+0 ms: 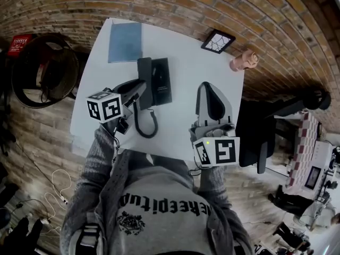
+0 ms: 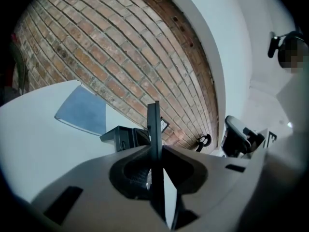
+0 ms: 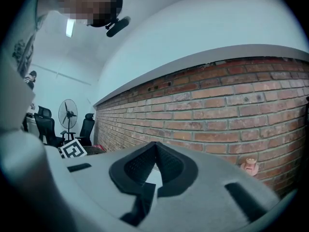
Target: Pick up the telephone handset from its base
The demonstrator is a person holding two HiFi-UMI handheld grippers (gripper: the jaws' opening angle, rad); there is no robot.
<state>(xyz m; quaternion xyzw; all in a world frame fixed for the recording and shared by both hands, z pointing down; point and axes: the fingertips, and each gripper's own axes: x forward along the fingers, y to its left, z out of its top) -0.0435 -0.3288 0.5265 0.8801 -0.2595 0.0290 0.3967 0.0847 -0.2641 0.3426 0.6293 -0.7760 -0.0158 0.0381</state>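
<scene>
- Two claws: left claw (image 2: 157,151) is clamping one handset (image 2: 154,120); right claw (image 3: 154,146) is pinching shut, empty.
- One base (image 1: 161,81), one book (image 1: 125,41) and one frame (image 1: 218,41) are lying on one table (image 1: 183,62).

Office room: brick wall (image 1: 175,4), black swivel chairs (image 3: 48,127), standing fan (image 3: 69,114).

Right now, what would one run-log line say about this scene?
left claw: shut on handset | right claw: shut, empty | base: on white table, beside handset

Red brick wall (image 1: 212,4); white table (image 1: 186,62) against it; black office chair (image 1: 256,134) beside table; standing fan (image 3: 68,114) beyond.
</scene>
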